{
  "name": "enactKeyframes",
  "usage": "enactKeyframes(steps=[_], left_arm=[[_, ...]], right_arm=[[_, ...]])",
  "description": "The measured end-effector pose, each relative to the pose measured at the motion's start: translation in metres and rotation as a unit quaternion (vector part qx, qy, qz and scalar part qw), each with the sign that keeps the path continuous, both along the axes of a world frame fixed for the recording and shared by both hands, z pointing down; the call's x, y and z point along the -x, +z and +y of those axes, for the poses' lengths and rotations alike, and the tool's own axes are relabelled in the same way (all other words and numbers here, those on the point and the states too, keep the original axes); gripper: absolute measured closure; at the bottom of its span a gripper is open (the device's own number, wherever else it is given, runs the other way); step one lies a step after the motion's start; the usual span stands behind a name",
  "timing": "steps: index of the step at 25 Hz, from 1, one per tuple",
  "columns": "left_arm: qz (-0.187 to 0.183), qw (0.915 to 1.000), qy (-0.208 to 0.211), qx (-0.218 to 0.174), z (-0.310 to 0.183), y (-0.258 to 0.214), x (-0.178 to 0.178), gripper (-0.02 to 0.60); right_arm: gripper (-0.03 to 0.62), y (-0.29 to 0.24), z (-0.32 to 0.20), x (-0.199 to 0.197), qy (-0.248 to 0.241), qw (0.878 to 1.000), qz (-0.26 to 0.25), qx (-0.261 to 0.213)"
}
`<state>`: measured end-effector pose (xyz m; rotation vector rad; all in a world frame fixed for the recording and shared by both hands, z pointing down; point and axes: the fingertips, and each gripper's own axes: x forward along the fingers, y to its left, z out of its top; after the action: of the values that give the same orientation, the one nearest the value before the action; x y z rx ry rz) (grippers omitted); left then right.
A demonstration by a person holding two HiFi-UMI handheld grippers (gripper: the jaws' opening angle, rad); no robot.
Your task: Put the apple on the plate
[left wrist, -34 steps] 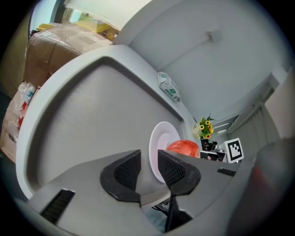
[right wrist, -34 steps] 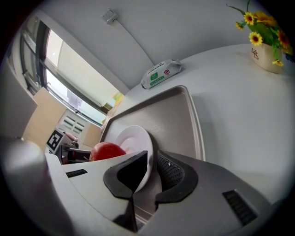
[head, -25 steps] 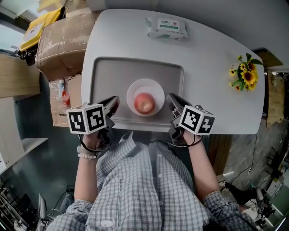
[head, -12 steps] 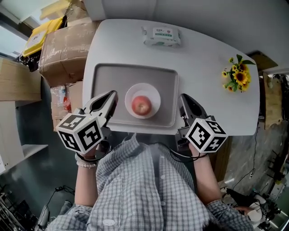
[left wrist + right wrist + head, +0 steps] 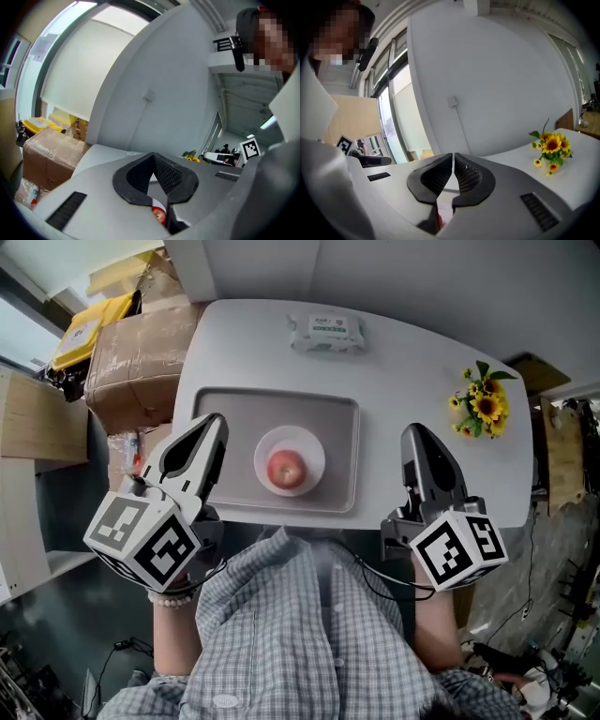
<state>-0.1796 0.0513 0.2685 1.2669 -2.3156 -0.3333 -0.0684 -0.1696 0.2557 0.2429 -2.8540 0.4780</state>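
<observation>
The apple (image 5: 287, 468) sits on a small white plate (image 5: 314, 442) at the centre of the head view. The plate rests in the middle of a grey tray (image 5: 328, 413) on a white table (image 5: 412, 362).

Your left gripper (image 5: 214, 423) hangs at the lower left of that frame. Its tips show against the tray's left side, clear of the plate. Your right gripper (image 5: 419, 431) hangs at the lower right, over bare table just past the tray's right edge. Neither tool touches the apple or the plate.

In the left gripper view, your left gripper (image 5: 153, 154) has its jaws meeting at the tips, gripping nothing. A sliver of the red apple (image 5: 159, 214) shows through the gap lower down between the pads. In the right gripper view, your right gripper (image 5: 453, 154) has its jaws drawn together to a hairline slit, also empty.

A black-and-white marker cube rides on each tool, one at the lower left (image 5: 145, 538) and one at the lower right (image 5: 459, 549), either side of your checked shirt (image 5: 309, 634).

A pack of wipes (image 5: 324, 331) lies at the table's top centre. A bunch of sunflowers (image 5: 480, 407) stands near the table's right edge and also shows at the right of the right gripper view (image 5: 551, 147). A taped cardboard box (image 5: 131, 357) sits off the table's left side, in the upper left of the frame.
</observation>
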Motion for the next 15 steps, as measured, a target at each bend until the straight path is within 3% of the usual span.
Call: enactKeyframes(steps=[3, 9, 15], left_arm=[[-0.034, 0.9994, -0.005, -0.01, 0.001, -0.025, -0.001, 0.574], [-0.061, 0.9975, -0.019, -0.03, 0.007, -0.052, -0.002, 0.574], [-0.072, 0.9946, -0.037, -0.066, 0.016, -0.078, 0.003, 0.574]], right_arm=[[0.563, -0.03, -0.004, -0.001, 0.006, 0.999, -0.032, -0.026], [0.566, -0.078, -0.003, -0.005, 0.009, 0.995, -0.102, -0.012], [0.566, -0.09, -0.003, -0.003, 0.0, 0.991, -0.109, -0.075]])
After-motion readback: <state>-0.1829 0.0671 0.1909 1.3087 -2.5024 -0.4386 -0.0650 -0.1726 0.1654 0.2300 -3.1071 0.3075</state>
